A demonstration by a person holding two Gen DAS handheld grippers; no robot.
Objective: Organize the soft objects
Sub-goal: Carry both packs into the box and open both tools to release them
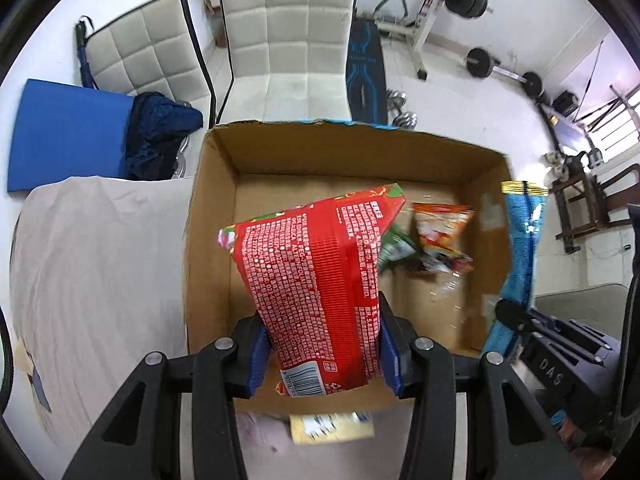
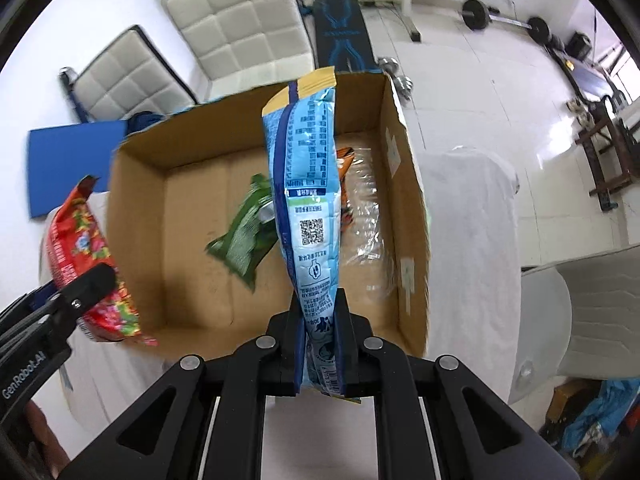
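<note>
Room around me: white tiled floor (image 2: 480, 92); two white quilted chairs (image 1: 288, 40); weight bench (image 1: 366, 72); barbell (image 1: 504, 70); blue mat (image 1: 68, 136); bright window (image 1: 616, 120).

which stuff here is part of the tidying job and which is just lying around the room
Part of the job:
- red packet, shut in the left tongs
- blue packet, shut in the right tongs
- cardboard box
- green packet and orange packet, already in the box

Lying about:
- white chairs
- blue mat
- barbell
- weight bench
</note>
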